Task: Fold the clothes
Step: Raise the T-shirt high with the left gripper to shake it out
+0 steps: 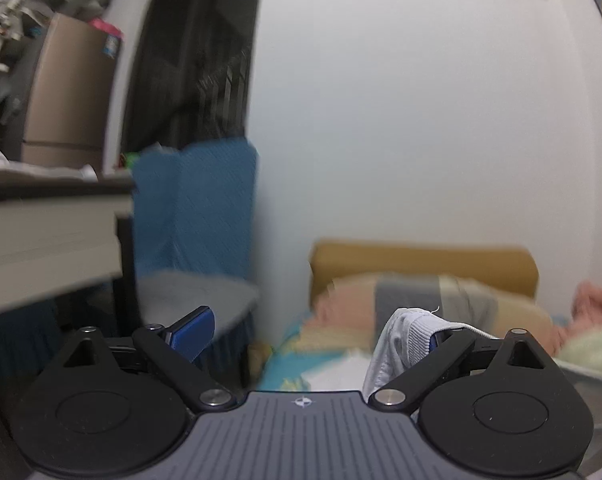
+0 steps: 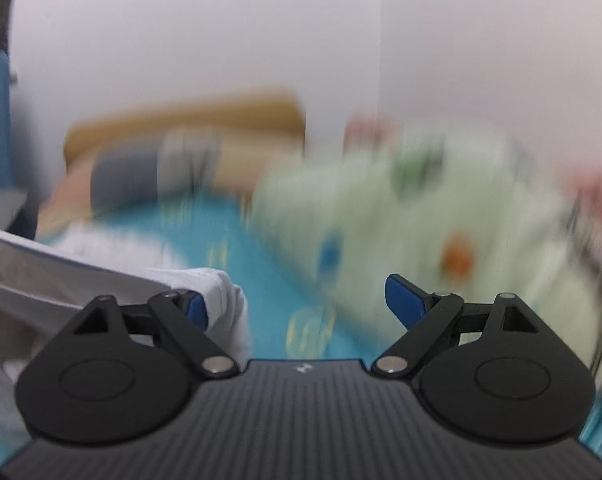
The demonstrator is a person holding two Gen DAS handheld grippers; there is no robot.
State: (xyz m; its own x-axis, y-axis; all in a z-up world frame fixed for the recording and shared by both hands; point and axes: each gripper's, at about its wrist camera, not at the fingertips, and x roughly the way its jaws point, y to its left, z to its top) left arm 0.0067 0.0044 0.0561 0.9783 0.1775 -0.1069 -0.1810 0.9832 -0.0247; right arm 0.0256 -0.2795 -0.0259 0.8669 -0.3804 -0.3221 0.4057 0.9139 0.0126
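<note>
White garment [image 1: 401, 344] drapes each open gripper's finger; desk [image 1: 49, 224] left-view only.

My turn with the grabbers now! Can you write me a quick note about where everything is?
Left tool: open wide, white ribbed cotton garment draped over its right finger, not pinched.
Right tool: open too, the same white cloth hanging on its left finger.
The garment stretches between both tools above the turquoise patterned bedsheet.
Done: no fold visible yet.
Left: grip the cloth properly, lay it flat, fold it.
</note>
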